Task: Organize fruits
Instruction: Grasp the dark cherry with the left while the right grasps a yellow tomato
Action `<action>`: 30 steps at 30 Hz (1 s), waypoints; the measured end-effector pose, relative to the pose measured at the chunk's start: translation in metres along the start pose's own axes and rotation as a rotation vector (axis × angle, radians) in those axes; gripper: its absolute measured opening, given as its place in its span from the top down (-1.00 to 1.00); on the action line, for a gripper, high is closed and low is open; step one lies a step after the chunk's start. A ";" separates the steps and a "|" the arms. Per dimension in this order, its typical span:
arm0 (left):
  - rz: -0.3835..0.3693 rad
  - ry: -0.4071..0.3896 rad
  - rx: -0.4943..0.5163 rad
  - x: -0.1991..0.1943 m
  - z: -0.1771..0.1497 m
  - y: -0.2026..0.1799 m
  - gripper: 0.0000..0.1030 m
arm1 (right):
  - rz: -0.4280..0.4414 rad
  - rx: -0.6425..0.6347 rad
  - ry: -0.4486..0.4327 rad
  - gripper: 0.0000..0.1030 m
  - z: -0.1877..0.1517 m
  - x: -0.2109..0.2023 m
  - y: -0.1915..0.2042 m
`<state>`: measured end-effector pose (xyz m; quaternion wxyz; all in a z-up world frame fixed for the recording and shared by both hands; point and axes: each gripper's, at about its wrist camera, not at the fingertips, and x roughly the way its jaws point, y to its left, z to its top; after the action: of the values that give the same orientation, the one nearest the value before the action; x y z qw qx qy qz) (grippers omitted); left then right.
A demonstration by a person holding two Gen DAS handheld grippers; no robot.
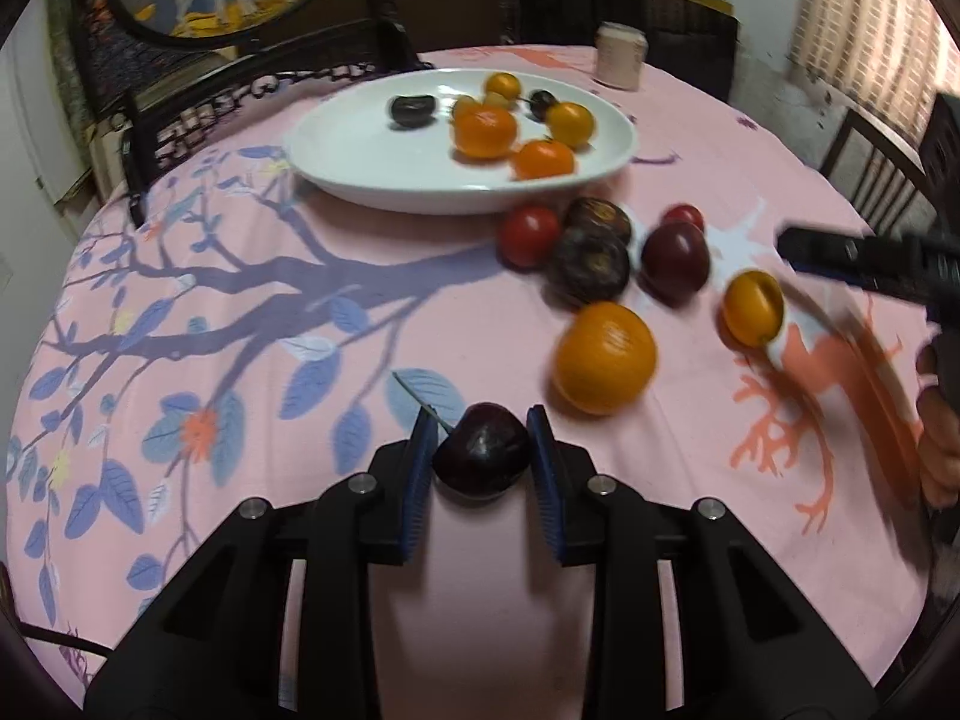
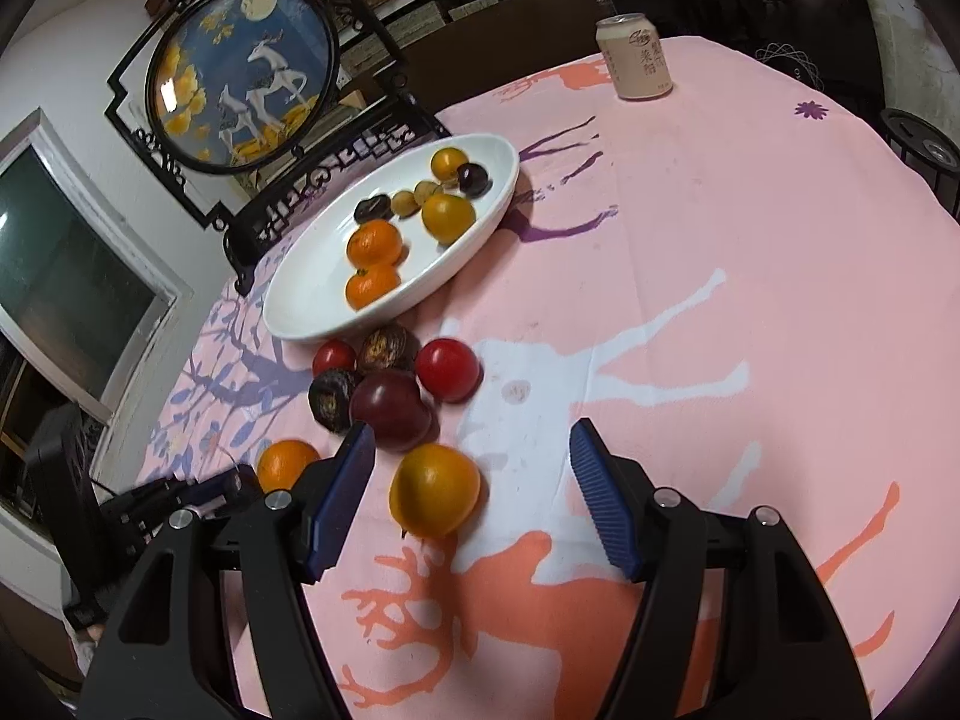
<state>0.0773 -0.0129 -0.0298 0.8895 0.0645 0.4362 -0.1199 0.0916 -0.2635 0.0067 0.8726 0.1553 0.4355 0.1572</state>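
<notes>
Pink tablecloth [image 2: 750, 228] — bare right of white plate [image 2: 312, 324]

In the left wrist view the right gripper [image 1: 798, 252] is motion-blurred and cut off by the right edge, and the can [image 1: 620, 55] is blurred, its label unreadable.

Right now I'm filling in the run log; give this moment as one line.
left gripper: shut on dark plum | right gripper: open near yellow fruit | white plate: partly filled

tablecloth [image 2: 750, 252]: pink, blue leaves, orange and white deer
plate [image 2: 312, 312]: white
fruit between left jaws [image 1: 482, 449]: dark purple
pads [image 2: 345, 495]: blue, ribbed
</notes>
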 end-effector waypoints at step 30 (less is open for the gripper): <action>0.082 -0.084 -0.080 -0.016 0.061 0.025 0.40 | -0.039 -0.105 -0.086 0.25 0.017 -0.010 0.022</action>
<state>0.1206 0.0009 0.0207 0.9129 0.0417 0.4001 -0.0686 0.0966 -0.2500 0.0324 0.9005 0.1076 0.3915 0.1559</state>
